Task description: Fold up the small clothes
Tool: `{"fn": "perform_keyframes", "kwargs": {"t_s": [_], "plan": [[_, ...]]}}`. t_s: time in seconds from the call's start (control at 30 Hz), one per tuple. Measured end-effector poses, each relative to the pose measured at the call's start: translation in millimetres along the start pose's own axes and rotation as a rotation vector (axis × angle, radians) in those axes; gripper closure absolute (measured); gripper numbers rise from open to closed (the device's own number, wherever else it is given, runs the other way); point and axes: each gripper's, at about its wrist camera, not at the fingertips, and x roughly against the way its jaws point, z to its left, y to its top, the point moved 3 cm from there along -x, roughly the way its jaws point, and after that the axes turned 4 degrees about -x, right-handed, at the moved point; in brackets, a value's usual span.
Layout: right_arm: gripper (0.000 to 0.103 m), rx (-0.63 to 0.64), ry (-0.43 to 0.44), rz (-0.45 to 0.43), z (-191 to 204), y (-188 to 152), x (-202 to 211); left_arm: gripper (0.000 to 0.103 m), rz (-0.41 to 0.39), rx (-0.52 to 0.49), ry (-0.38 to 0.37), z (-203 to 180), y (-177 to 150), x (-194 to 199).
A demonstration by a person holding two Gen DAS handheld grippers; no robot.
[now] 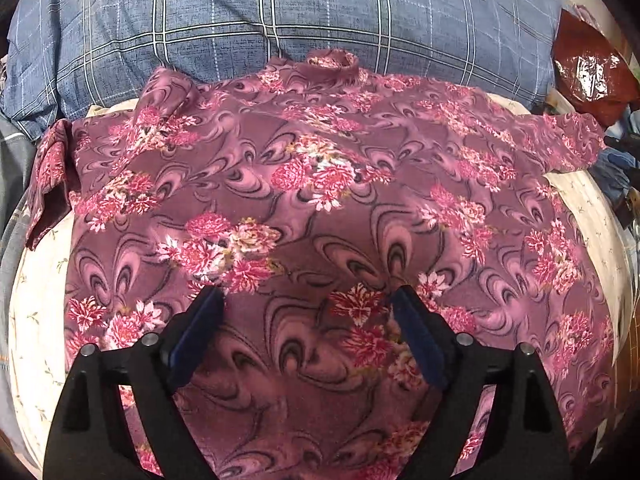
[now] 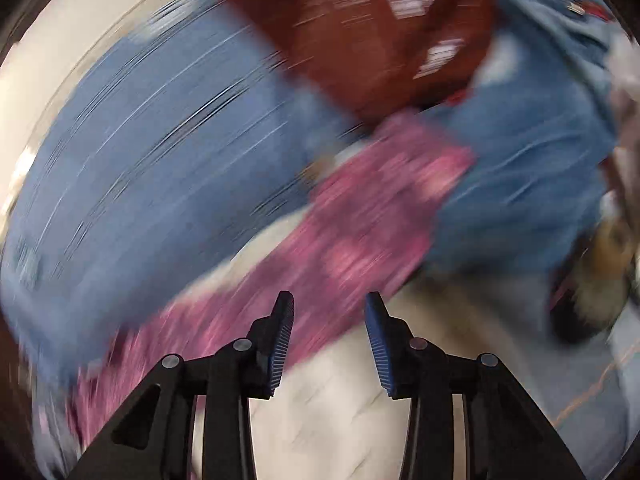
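A blue plaid pillow (image 1: 280,12) is seen behind the floral top (image 1: 320,200), which is spread flat on the cream sheet (image 1: 36,320); no fold is made yet. The left gripper (image 1: 306,304) is held wide open above it, empty. The blurred right view shows the right gripper (image 2: 329,312) partly open, apparently holding nothing, beside one sleeve.

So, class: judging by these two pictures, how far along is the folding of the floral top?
Done: the floral top lies spread flat, collar away. In hand: nothing; left gripper open above it, right gripper open, empty. Left: every fold, sleeves first.
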Motion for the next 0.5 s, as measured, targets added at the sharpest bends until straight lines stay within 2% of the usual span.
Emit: {"fn": "perform_keyframes", "kwargs": {"t_s": [0.1,0.2,0.27,0.33,0.37,0.4,0.5], "plan": [[0.064,-0.093,-0.073,-0.042,-26.2,29.1,-18.4,0.011,-0.022,-0.025,0.025,-5.7,1.1,-0.3],[0.063,-0.192,-0.080,-0.035,-43.3,37.1,-39.7,0.008,-0.031,-0.019,0.025,-6.7,1.9,-3.4],[0.063,-0.203,-0.083,-0.025,-47.5,39.5,-50.0,0.006,-0.033,-0.018,0.024,-6.9,1.4,-2.0],[0.073,-0.180,-0.092,-0.022,-45.0,37.0,-57.0,0.005,-0.033,-0.023,0.030,-7.9,1.5,-3.0],[0.086,-0.165,-0.085,-0.038,-41.3,37.0,-56.7,0.005,-0.033,-0.021,0.031,-8.1,1.8,-3.1],[0.091,-0.149,-0.070,-0.055,-38.5,36.5,-52.6,0.005,-0.032,-0.019,0.030,-7.8,2.3,-4.1],[0.092,-0.090,-0.038,-0.099,-23.3,32.5,-32.5,0.005,-0.036,-0.018,0.030,-7.8,4.4,-0.2]]}}
